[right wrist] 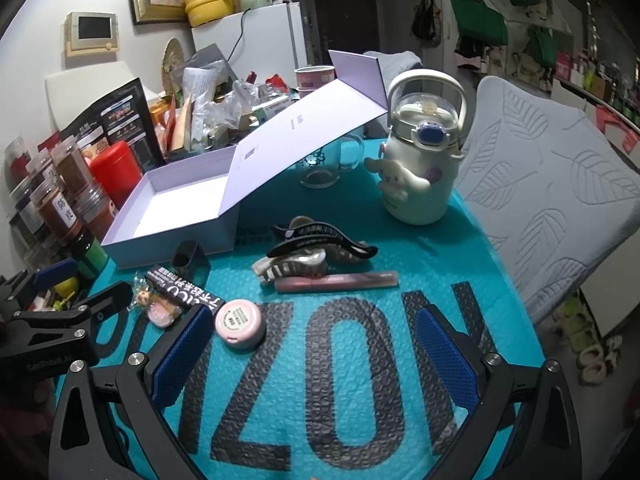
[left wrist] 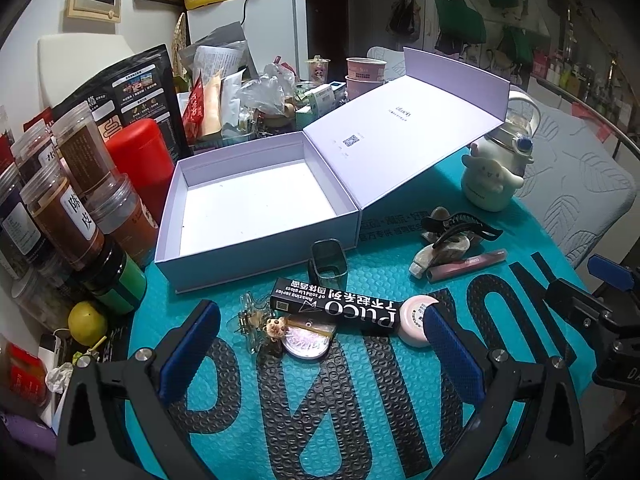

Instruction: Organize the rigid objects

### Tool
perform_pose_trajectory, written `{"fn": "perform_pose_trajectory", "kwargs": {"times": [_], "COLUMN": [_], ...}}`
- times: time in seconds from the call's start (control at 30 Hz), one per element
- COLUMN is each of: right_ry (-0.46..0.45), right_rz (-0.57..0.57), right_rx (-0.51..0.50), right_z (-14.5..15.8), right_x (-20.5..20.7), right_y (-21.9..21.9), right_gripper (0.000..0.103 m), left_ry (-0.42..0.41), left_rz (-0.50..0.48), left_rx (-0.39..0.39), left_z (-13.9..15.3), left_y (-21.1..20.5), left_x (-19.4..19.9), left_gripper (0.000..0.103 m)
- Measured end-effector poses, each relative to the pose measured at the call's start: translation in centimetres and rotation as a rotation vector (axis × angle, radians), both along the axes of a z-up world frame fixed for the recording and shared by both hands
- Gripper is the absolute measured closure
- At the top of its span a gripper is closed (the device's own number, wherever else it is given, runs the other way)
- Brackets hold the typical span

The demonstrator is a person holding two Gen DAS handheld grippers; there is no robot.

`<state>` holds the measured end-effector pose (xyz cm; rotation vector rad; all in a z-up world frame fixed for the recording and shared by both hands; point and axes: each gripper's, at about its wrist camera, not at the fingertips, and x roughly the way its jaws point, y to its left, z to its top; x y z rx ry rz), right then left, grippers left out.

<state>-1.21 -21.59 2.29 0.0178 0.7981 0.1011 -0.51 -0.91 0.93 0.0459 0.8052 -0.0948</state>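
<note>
In the left wrist view, the left hand-held gripper point(left wrist: 320, 344) fills the lower part of the frame with its blue-padded fingers spread wide and nothing between them, hovering over the teal bubble mat point(left wrist: 360, 420) that covers the counter. Just above the gap, at lower centre, lies the black PUCO box point(left wrist: 340, 304), running left to right; its right end touches the round pink compact point(left wrist: 416, 320), which sits beside the tip of the right finger. A small heart-shaped tin point(left wrist: 308, 342) and a clear hair clip point(left wrist: 250, 316) lie under the box's left end. Higher, at centre frame, the open white box point(left wrist: 256, 204) stands empty, lid tilted back to the upper right. In the right wrist view, the right hand-held gripper point(right wrist: 312, 344) is likewise spread open and empty at the bottom; the pink compact point(right wrist: 240, 324) lies just beside its left finger, while the pink lip-gloss tube point(right wrist: 336, 282) and black claw clip point(right wrist: 320, 238) rest above, at mid frame.
</note>
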Motion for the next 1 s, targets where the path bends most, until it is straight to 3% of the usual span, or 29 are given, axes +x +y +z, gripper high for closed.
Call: {"fn": "perform_pose_trajectory", "kwargs": {"times": [1.0], "right_ry": [0.012], "right_rz": [0.007], "right_rx": [-0.002], "right_z": [-0.19], "right_x": [0.01], "right_y": [0.28], "right_gripper": [0.000], "left_ry": [0.009], "left_rz": [0.007], "left_rx": [-0.007], "left_z": [-0.24], "left_y": [0.39], "left_x": [-0.02], "left_gripper": [0.000]}}
